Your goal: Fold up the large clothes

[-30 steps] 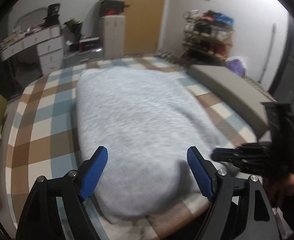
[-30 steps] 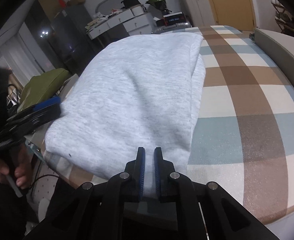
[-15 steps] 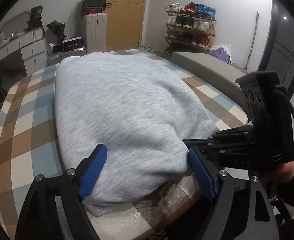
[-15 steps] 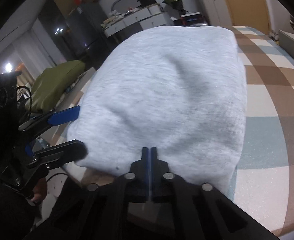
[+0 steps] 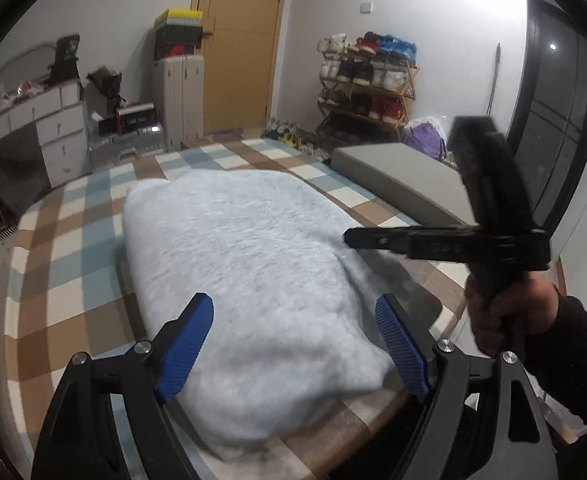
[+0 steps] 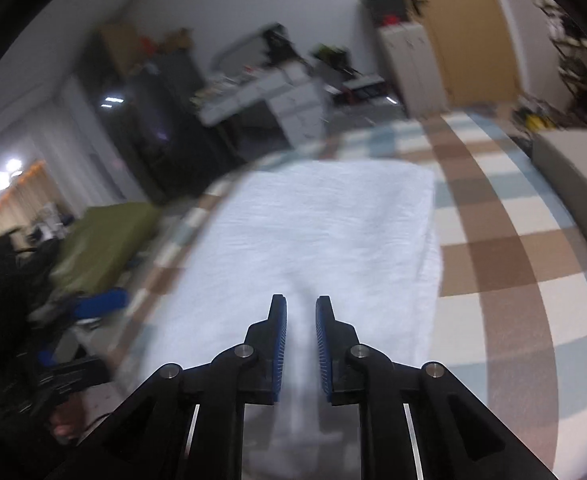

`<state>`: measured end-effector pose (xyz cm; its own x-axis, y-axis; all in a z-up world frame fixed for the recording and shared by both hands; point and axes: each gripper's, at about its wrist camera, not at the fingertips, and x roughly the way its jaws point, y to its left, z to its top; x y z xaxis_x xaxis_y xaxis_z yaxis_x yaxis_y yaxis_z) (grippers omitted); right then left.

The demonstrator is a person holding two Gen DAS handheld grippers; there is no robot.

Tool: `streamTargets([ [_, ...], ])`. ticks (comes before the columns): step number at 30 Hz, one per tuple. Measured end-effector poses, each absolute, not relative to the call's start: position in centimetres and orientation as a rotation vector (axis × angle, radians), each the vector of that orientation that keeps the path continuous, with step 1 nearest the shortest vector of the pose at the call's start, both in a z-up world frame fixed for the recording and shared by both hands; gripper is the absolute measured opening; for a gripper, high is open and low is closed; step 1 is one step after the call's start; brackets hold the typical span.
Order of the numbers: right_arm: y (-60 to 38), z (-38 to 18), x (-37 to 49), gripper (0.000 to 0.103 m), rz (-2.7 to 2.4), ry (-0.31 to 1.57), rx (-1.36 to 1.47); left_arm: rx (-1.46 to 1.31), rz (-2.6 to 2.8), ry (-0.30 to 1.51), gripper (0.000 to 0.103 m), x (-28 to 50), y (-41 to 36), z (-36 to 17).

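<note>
On the checked bed cover, near the bed's near edge, lies the grey sweatshirt (image 5: 249, 264), already doubled into a thick, roughly oblong pad with rounded corners. Its fleecy knit looks soft and limp, so I judge it will sag and drape from any single grip rather than hold its shape; it seems light enough for one hand, but bulky, and the stacked layers may slide on one another if only the top one is pinched. The safest hold, by my reckoning, is at the two near corners, biting through every layer at the folded edge, then lifting both together so the pad carries over evenly.

Nearest the cloth, the left hand-held gripper (image 5: 295, 350) hangs over the near end with its blue pads spread wide to either side of the pad's width, gripping nothing. The right hand-held gripper (image 6: 300, 344) sits off the right-hand near corner; its jaws have just been opening from a full close and now stand a narrow slit apart, with grey cloth seen behind the gap but, as far as the blurred view shows, nothing pinched. A hand (image 5: 509, 320) in a dark sleeve grasps its handle.

Beyond the garment, the bed (image 5: 69, 280) shows brown, blue and white squares, and a grey cushion (image 5: 405, 176) lies along its far right side.
</note>
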<state>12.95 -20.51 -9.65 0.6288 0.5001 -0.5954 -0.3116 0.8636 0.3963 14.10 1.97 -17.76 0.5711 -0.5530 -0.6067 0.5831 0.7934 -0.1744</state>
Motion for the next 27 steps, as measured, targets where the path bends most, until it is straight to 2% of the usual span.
streamTargets([
  [1, -20.3, -10.7, 14.0, 0.011, 0.472, 0.8, 0.275, 0.033, -0.665, 0.746, 0.08, 15.5, 1.6, -18.9],
  [3, -19.9, -13.7, 15.3, 0.01, 0.49, 0.882, 0.318, 0.007, -0.633, 0.874, 0.079, 17.9, 1.1, -22.2],
  [6, -20.0, -12.6, 15.0, 0.01, 0.482, 0.888, 0.281, 0.034, -0.612, 0.793, 0.081, 16.7, 0.9, -22.9],
  [7, -20.2, -11.8, 14.9, 0.014, 0.487, 0.881, 0.284, 0.025, -0.607, 0.783, 0.081, 16.5, 1.0, -23.1],
  [10, -20.2, -8.7, 15.2, 0.014, 0.546, 0.779, 0.303, -0.015, -0.611, 0.758, 0.081, 16.1, 1.4, -23.7],
  [14, -17.4, -6.4, 18.5, 0.014, 0.618, 0.75, 0.269, -0.029, -0.612, 0.739, 0.081, 15.9, 1.8, -24.0],
  [18, -12.9, -7.5, 22.2, 0.02, 0.733, 0.785, 0.181, -0.036, -0.624, 0.73, 0.081, 16.8, 1.9, -23.2],
  [20, -9.6, -11.2, 24.3, 0.021, 0.726, 0.894, 0.101, -0.065, -0.626, 0.734, 0.081, 17.0, 2.3, -23.2],
  [21, -9.6, -12.2, 24.2, 0.019, 0.74, 0.89, 0.137, -0.093, -0.637, 0.734, 0.081, 17.3, 2.6, -23.2],
  [25, -9.8, -10.9, 25.4, 0.02, 0.76, 0.98, 0.175, -0.093, -0.652, 0.73, 0.081, 17.1, 2.5, -23.1],
  [27, -9.5, -9.1, 25.6, 0.021, 0.771, 0.947, 0.132, -0.084, -0.654, 0.721, 0.081, 17.0, 2.3, -23.2],
])
